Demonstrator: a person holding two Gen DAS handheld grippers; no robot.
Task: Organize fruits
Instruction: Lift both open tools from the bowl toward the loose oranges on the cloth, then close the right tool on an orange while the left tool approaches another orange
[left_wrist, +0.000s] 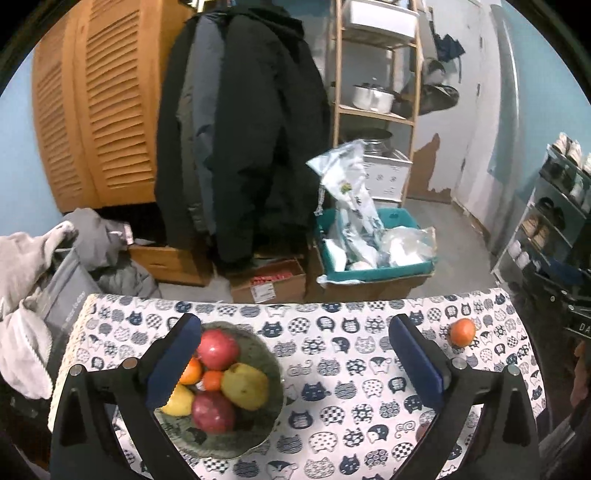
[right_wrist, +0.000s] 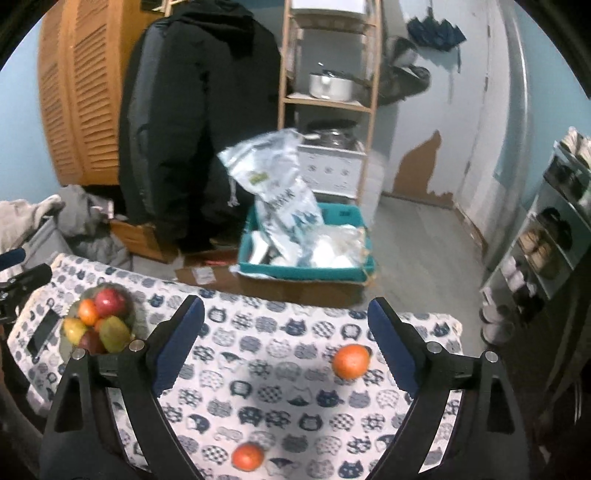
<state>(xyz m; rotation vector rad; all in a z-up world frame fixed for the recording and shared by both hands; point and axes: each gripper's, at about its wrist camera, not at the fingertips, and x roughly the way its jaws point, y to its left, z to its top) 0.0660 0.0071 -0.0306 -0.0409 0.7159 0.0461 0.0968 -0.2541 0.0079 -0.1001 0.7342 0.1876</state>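
Observation:
A grey-green bowl (left_wrist: 258, 424) on the cat-print tablecloth (left_wrist: 332, 406) holds red apples, yellow-green pears and small oranges. It also shows far left in the right wrist view (right_wrist: 70, 347). My left gripper (left_wrist: 295, 354) is open and empty, its left finger over the bowl. One orange (left_wrist: 462, 331) lies loose at the table's right. My right gripper (right_wrist: 286, 339) is open and empty above the cloth. An orange (right_wrist: 351, 360) lies just inside its right finger. A smaller orange (right_wrist: 248, 456) lies nearer the camera.
A dark phone (right_wrist: 42, 330) lies left of the bowl. Beyond the table's far edge stand a teal bin (right_wrist: 306, 271) with bags, cardboard boxes (left_wrist: 267, 282), a hanging black coat (left_wrist: 240, 129), a wooden shelf (left_wrist: 373, 110) and a shoe rack (right_wrist: 546, 251).

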